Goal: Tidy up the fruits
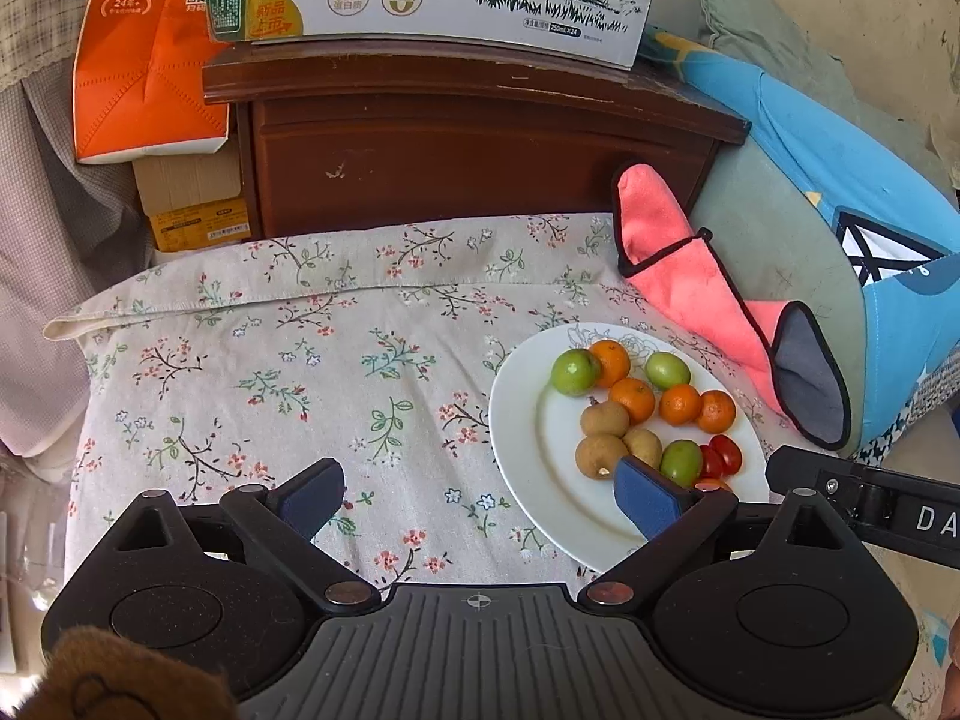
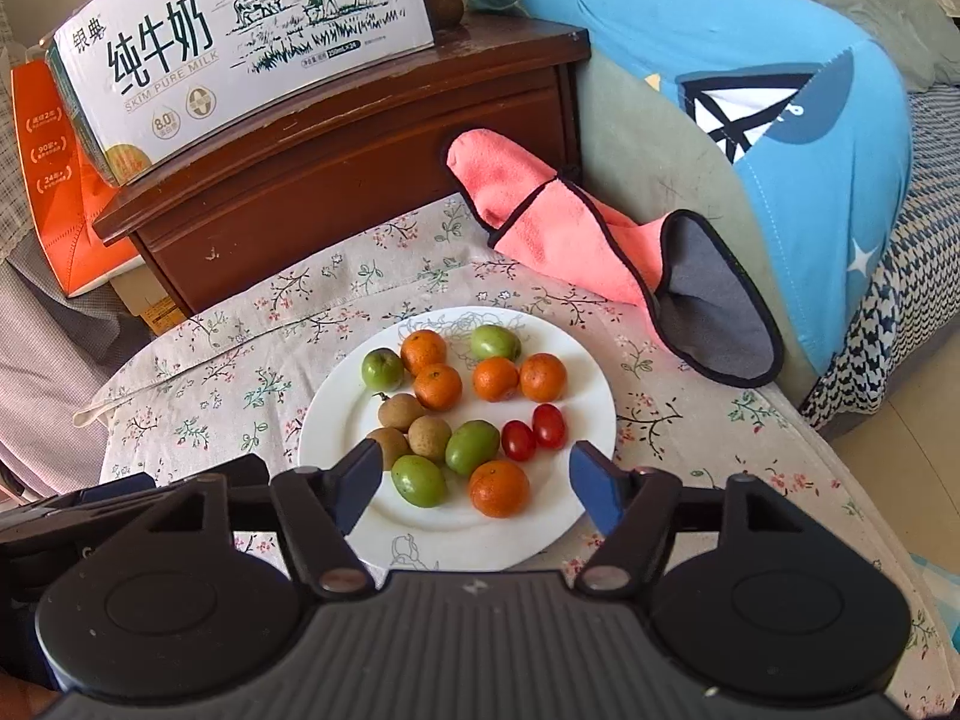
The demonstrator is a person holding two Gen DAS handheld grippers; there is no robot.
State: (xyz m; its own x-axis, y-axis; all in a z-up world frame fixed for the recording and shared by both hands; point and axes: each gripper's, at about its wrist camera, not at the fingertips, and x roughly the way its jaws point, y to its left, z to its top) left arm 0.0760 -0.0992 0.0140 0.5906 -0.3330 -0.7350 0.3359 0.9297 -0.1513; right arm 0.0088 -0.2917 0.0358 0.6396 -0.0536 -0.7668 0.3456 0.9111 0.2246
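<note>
A white plate (image 2: 576, 372) on a floral cloth holds several small oranges (image 2: 498, 488), several green fruits (image 2: 419, 480), brown longans (image 2: 429, 438) and two cherry tomatoes (image 2: 518, 440). My right gripper (image 2: 477, 483) is open and empty, hovering over the plate's near edge, with a green fruit and an orange between its fingers. My left gripper (image 1: 480, 495) is open and empty over the cloth left of the plate (image 1: 516, 396); its right finger (image 1: 651, 495) overlaps the plate's near side. The fruits show there too, such as an orange (image 1: 635, 400).
A dark wooden nightstand (image 2: 360, 168) with a milk carton box (image 2: 240, 42) stands behind the cloth. An orange bag (image 1: 150, 60) is at the left. A pink cloth mitt (image 2: 576, 234) lies beside the plate against blue and green pillows (image 2: 750, 90).
</note>
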